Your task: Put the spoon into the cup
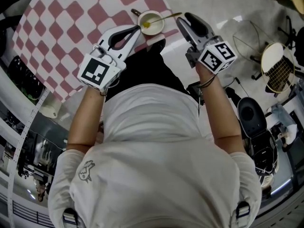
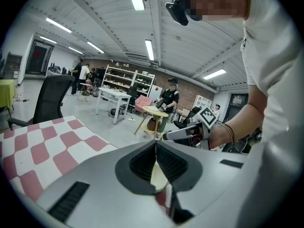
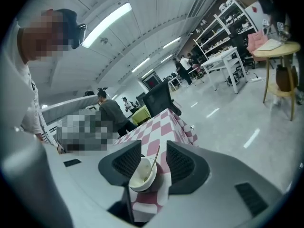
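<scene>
A cream cup (image 1: pixel 150 23) stands near the right edge of the checked tablecloth (image 1: pixel 71 32). The spoon (image 1: pixel 167 17) lies in it, its thin handle leaning over the rim to the right. My left gripper (image 1: pixel 137 29) reaches the cup's left side with its tips closed on the rim. In the left gripper view the jaws (image 2: pixel 156 145) meet with cream cup wall (image 2: pixel 159 177) between the pads. My right gripper (image 1: pixel 184 22) hovers just right of the cup, open and holding nothing. In the right gripper view the cup (image 3: pixel 141 175) and spoon (image 3: pixel 155 158) show through the gap (image 3: pixel 153 159).
The table ends just right of the cup, with pale floor (image 1: pixel 223 13) beyond it. A black office chair (image 1: pixel 254 118) and a round wire-topped stool (image 1: pixel 278 68) stand on the floor at the right. Other people and tables are far off in the room.
</scene>
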The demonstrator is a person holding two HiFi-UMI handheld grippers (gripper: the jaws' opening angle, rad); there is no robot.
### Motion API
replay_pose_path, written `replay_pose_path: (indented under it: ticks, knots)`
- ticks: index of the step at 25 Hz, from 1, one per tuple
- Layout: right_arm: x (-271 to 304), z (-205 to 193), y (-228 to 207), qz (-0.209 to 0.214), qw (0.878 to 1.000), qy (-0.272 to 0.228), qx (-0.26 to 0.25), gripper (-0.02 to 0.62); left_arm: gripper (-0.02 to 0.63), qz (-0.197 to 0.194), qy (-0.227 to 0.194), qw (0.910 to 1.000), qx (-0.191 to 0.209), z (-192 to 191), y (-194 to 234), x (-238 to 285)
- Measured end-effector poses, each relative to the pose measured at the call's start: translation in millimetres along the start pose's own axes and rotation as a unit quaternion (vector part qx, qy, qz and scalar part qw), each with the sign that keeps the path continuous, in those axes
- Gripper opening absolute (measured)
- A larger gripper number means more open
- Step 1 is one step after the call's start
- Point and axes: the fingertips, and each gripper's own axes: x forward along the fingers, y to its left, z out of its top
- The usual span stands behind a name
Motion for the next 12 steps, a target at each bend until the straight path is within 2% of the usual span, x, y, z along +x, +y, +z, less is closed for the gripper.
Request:
replay_pose_path:
  ticks: [3,12]
  knots:
    - [-8.9,4.5,4.9,0.001,1.000,-0.002,-0.009,0.153,0.014,-0.002,0.001,0.9998,0.019,7.0,-9.9,-0.5]
    - [-47.9,32.9,31.0,0.012,0.998,-0.031,-0.045,0.153,0.014,0.009,-0.032,0.9980,0.054,52.4,-40.1,-3.8]
